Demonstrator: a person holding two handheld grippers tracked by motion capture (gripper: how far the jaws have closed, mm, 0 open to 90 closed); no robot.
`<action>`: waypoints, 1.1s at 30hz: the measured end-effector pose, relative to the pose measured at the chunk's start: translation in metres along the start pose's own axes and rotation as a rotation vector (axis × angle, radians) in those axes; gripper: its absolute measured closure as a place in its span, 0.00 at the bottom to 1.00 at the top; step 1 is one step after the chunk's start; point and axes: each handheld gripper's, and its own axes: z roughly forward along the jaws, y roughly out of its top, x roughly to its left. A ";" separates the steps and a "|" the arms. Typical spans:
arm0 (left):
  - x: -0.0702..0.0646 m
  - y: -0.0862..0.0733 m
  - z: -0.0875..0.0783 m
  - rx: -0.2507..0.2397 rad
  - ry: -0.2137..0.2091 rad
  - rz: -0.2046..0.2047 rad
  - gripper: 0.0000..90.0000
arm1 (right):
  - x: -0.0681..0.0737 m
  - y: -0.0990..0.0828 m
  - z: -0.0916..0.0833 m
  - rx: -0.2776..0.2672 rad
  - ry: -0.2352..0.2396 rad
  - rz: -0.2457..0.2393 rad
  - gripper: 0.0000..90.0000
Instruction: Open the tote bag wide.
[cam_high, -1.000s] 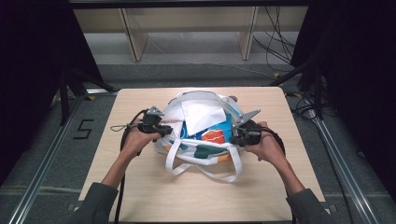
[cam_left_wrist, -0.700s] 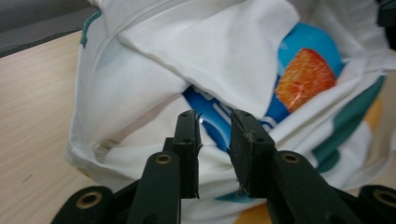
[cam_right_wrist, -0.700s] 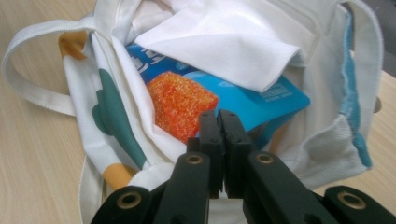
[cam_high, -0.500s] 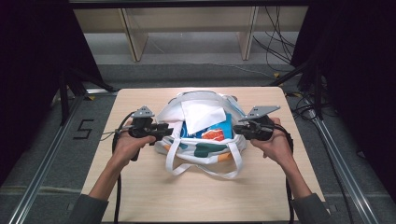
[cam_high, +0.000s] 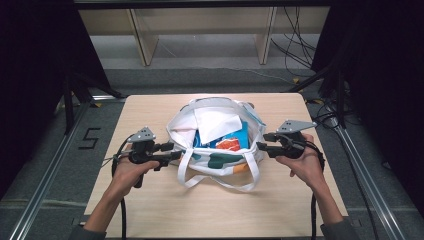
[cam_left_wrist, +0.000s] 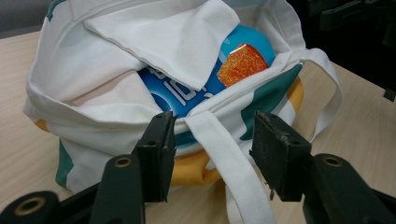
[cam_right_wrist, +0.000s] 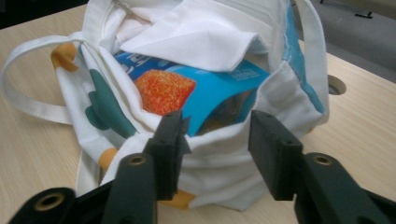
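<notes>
Now both tongs have let go of the bag.

From high up, one white cloth bag (cam_high: 215, 142) sits in the middle of the desk (cam_high: 165, 210). A second ago the two hands were pressed in close against its sides. Since then they have moved out, one to each side. The left tongs (cam_high: 172, 151) sit just beside the bag's left edge. The right tongs (cam_high: 261, 141) sit just beside its right edge. Both have just been opening, and nothing is in them. The bag's mouth is wide and you can see inside. I think the job of pulling the bag open is done, or nearly so.

From the left tongs' camera, the two black jaws stand apart. One of the bag's two long straps (cam_left_wrist: 233, 163) lies on the desk in the gap, but the jaws do not pinch it. Inside the bag I count one blue packet (cam_left_wrist: 187, 93) with an orange picture on it. One white cloth (cam_left_wrist: 177, 42) lies over it.

From the right tongs' camera, the jaws are apart too. The bag's rim (cam_right_wrist: 219, 144) is just past them, not squeezed. There is one round hole (cam_right_wrist: 337, 85) in the desk beside the bag.
</notes>
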 end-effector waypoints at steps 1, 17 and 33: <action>-0.001 -0.002 -0.001 -0.002 0.002 0.007 0.52 | 0.000 -0.001 -0.001 -0.012 -0.018 -0.015 0.59; -0.025 -0.039 -0.022 -0.020 0.029 0.009 0.36 | 0.011 -0.030 -0.023 -0.028 -0.061 0.029 0.41; -0.046 -0.078 -0.022 0.020 0.008 0.016 0.31 | 0.027 -0.067 -0.029 0.017 -0.054 0.097 0.34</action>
